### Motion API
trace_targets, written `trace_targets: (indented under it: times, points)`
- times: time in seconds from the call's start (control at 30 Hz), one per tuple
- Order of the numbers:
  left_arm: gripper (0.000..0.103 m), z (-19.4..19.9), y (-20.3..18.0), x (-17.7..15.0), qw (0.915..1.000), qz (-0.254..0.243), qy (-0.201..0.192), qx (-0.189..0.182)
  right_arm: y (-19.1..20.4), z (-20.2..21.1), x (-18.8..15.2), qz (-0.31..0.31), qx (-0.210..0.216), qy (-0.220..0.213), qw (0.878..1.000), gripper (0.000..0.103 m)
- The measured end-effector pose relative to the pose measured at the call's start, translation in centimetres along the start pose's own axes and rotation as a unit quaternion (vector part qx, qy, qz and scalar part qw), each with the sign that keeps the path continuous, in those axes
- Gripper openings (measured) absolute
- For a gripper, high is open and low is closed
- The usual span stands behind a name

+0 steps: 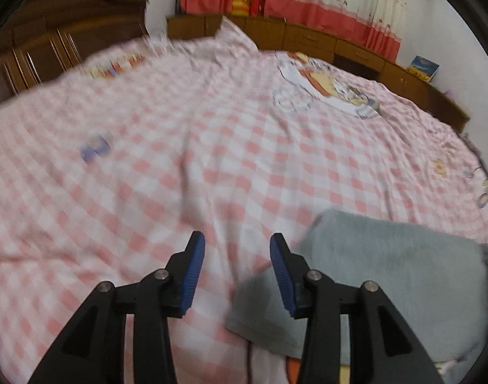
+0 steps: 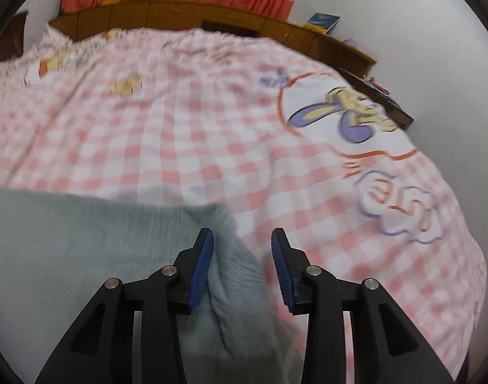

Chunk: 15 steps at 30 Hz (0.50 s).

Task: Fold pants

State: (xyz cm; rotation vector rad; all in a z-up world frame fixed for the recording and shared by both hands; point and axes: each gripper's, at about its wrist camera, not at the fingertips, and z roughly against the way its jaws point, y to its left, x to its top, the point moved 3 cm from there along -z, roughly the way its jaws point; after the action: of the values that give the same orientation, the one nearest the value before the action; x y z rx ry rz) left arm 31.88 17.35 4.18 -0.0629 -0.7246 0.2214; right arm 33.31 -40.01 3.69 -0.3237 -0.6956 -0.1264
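Note:
The grey pants (image 1: 397, 275) lie folded on the pink checked bedspread (image 1: 180, 160), at the lower right of the left wrist view. My left gripper (image 1: 237, 275) is open and empty, just left of the pants' left edge. In the right wrist view the grey pants (image 2: 84, 240) fill the lower left. My right gripper (image 2: 242, 268) is open above their right corner, with the cloth lying between and under the jaws, not clamped.
The bed has a dark wooden headboard (image 1: 52, 38) at the left and low wooden cabinets (image 1: 324, 38) along the far side under red and cream curtains (image 1: 324, 3). A blue book (image 2: 322, 20) stands on the cabinet. A dark small table (image 2: 381, 96) stands beside the bed's right edge.

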Motion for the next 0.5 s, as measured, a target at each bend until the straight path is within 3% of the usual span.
trace_targets:
  times: [0.1, 0.2, 0.23, 0.27, 0.3, 0.4, 0.5]
  points:
    - [0.045, -1.1, -0.4, -0.7, 0.9964, 0.041, 0.032, -0.066, -0.6, 3.6, -0.4, -0.022, 0.025, -0.006, 0.999, 0.049]
    - [0.052, -2.1, -1.4, -1.3, 0.9946, 0.05, 0.049, -0.077, 0.3, 6.2, -1.6, -0.02, 0.071, 0.021, 0.997, 0.049]
    - [0.044, -2.3, -1.9, -1.4, 0.9956, 0.041, 0.05, -0.069, 0.9, 7.1, -2.3, -0.017, 0.087, 0.029, 0.996, 0.049]
    - [0.017, -2.2, -2.3, -1.5, 0.9961, 0.034, 0.047, -0.067, 1.4, 7.8, -2.9, -0.018, 0.1, 0.034, 0.994, 0.049]
    - [0.011, -1.9, -2.9, -1.6, 0.9963, 0.026, 0.041, -0.071, 2.2, 8.7, -3.8, -0.02, 0.122, 0.04, 0.991, 0.049]
    - [0.011, 0.3, -4.9, -1.9, 0.9965, -0.009, -0.003, -0.083, 4.7, 10.4, -6.3, -0.03, 0.179, 0.048, 0.982, 0.049]
    - [0.011, 2.9, -7.0, -2.2, 0.9918, -0.053, -0.04, -0.109, 7.7, 10.8, -8.8, -0.029, 0.205, 0.052, 0.977, 0.049]
